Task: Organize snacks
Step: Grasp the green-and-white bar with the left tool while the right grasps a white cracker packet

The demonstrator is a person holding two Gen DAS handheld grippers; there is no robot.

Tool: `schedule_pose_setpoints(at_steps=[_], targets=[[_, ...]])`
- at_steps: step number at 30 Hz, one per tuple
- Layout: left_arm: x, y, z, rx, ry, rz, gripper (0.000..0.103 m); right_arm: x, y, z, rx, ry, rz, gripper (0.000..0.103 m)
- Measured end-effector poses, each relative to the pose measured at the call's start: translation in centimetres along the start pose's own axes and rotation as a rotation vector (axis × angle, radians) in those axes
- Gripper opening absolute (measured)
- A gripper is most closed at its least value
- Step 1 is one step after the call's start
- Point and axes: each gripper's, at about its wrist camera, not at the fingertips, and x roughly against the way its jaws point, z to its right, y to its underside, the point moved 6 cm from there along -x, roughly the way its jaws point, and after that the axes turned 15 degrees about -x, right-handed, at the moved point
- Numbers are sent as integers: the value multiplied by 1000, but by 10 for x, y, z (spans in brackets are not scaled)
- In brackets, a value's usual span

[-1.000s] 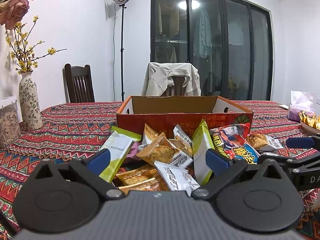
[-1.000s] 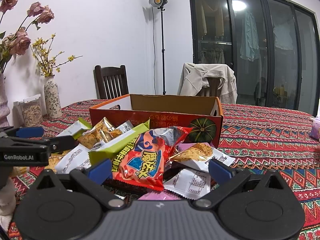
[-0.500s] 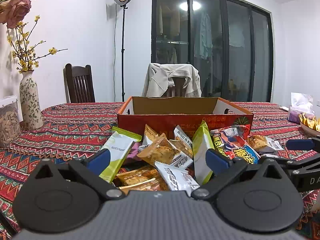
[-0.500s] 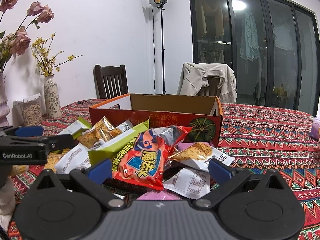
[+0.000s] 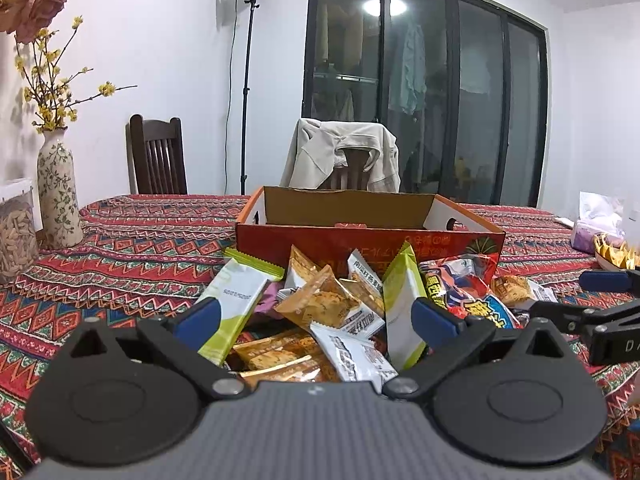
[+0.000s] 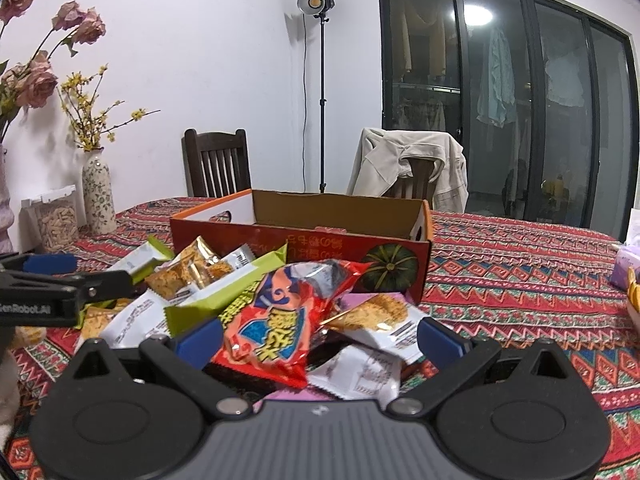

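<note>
Many snack packets (image 5: 332,312) lie in a loose heap on the patterned tablecloth (image 5: 132,256), just in front of the open cardboard box (image 5: 360,232), and some of them touch its red front wall. In the heap, the left wrist view shows a white and green packet (image 5: 236,300) on the left side, a clear bag with orange crackers (image 5: 320,300) in the middle, and a second green packet (image 5: 402,304) that stands almost upright. A red chips bag (image 6: 280,320) with blue letters lies on top of the heap on the right side, and beside it is a white packet with a cracker picture (image 6: 380,320). The inside of the box is mostly hidden by its wall, so I cannot tell if it holds something. The left gripper (image 5: 316,318) hovers low before the heap with its blue-tipped fingers spread wide apart, and nothing is between them. The right gripper (image 6: 318,338) is in the same posture, fingers wide apart around the near edge of the heap, and it seems not to press any packet. Each gripper also shows at the edge of the other camera's view. Farther away on the table stand a flowered vase (image 5: 58,196) with yellow twigs and a clear jar (image 5: 16,232) on the left. Behind the table are a dark wooden chair (image 5: 158,160), a chair with a beige jacket (image 5: 344,156) over it, a lamp on a stand (image 5: 248,80) and dark glass doors (image 5: 424,96).
</note>
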Motion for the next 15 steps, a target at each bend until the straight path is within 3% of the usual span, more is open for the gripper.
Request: schedule_pose_setpoints(at_steps=[12,15], targets=[[3,-13,-33,53,-58,3,103,-29,-22,31,113,67,-119,92],[0,-17,-39,58,-39,-4,103,-42,-25,35,122,55,-163,90]])
